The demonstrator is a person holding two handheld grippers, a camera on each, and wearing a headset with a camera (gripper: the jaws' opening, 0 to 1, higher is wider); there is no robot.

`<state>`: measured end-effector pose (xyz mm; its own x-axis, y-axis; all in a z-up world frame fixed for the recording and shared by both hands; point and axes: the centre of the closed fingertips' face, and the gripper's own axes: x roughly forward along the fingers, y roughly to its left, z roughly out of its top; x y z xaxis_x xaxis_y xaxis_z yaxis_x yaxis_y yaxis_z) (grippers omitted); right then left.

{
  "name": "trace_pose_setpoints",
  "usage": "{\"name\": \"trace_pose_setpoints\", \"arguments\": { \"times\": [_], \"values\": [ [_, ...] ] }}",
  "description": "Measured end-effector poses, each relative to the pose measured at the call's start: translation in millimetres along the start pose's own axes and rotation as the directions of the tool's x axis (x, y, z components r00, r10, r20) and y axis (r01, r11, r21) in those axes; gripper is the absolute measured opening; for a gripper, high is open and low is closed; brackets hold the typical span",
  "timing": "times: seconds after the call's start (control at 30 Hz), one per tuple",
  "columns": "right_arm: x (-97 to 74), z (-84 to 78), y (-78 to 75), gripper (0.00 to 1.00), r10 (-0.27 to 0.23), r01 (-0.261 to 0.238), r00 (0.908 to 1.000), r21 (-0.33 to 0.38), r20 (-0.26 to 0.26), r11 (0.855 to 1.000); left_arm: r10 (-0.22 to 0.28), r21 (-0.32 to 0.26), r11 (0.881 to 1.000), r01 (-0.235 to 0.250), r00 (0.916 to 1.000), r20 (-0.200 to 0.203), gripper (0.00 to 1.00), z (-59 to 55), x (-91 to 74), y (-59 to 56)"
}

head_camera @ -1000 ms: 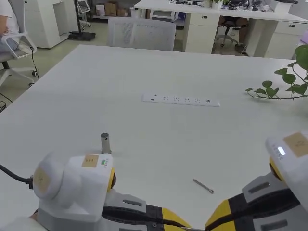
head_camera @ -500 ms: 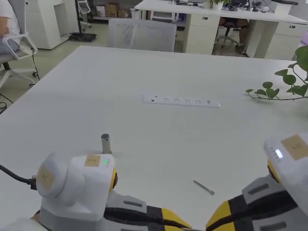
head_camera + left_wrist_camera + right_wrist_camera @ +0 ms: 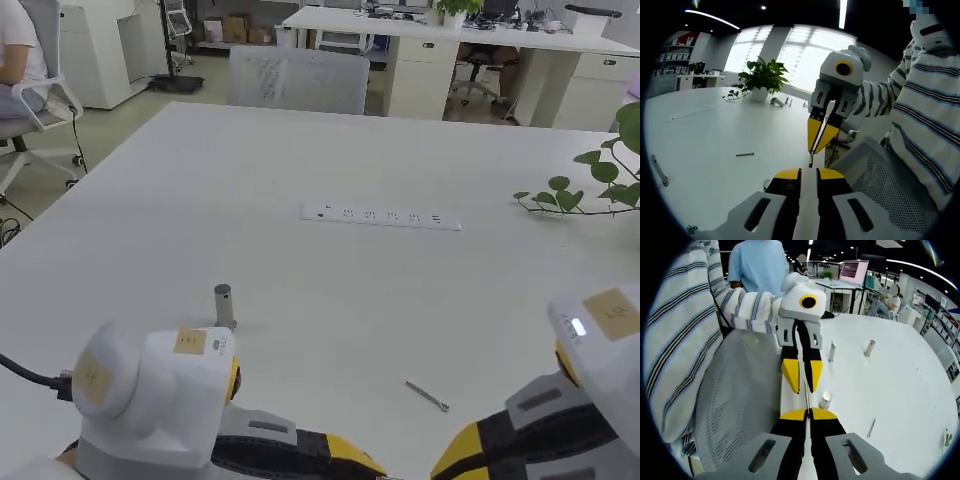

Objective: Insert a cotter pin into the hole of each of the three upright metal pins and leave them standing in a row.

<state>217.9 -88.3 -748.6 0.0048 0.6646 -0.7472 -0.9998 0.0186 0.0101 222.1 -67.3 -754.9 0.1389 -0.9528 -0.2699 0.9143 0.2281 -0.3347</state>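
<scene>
A wide white bench (image 3: 330,150) is seen across the head view. A mesh chair (image 3: 740,405) is drawn up against its near edge in the right gripper view. A leafy plant (image 3: 590,185) is set at the bench's far right side.

The left gripper (image 3: 809,172) and the right gripper (image 3: 808,413) are held tip to tip over the bench's near edge, close together but apart. The left gripper's fingers (image 3: 790,374) are parted a little, and nothing is held between them. The right gripper's fingers (image 3: 822,415) are pressed together on a cotter pin (image 3: 805,395). That pin is pointed out of the tips toward the gap between the left fingers.

A power strip (image 3: 380,216) is laid flat near the middle of the bench. Three metal pins (image 3: 831,352) are stood upright on the bench in the right gripper view. A near pin (image 3: 825,400) is placed just beside the gripper tips, and the other two are set farther off, near each other. A second cotter pin (image 3: 427,396) is left lying flat on the bench, apart from the upright ones.
</scene>
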Motion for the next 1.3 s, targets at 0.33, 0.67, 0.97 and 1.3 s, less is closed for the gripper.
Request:
{"name": "trace_pose_setpoints", "arguments": {
  "times": [0.33,0.67,0.97,1.3],
  "values": [
    [1.5,-3.8,-2.6,0.03,-0.017,0.017,0.9997,0.015,-0.016,1.000,0.046,-0.008,0.999,-0.047,0.9987,-0.019,0.13,-10.4,-11.0,4.5],
    [4.3,-11.6,-6.5,0.03,-0.049,0.051,0.9980,0.050,-0.040,0.997,0.103,-0.005,0.995,-0.104,0.9935,-0.047,0.20,-24.2,-15.8,16.6],
    [5.4,-16.0,-6.9,0.03,-0.063,0.066,0.9969,0.073,-0.046,0.995,0.132,0.000,0.991,-0.132,0.9893,-0.061,0.23,-30.1,-14.6,24.9],
    [7.9,-20.3,-9.6,0.03,-0.082,0.088,0.9944,0.090,-0.066,0.992,0.165,0.013,0.986,-0.164,0.9839,-0.069,0.26,-35.7,-12.9,33.3]
  ]
}}
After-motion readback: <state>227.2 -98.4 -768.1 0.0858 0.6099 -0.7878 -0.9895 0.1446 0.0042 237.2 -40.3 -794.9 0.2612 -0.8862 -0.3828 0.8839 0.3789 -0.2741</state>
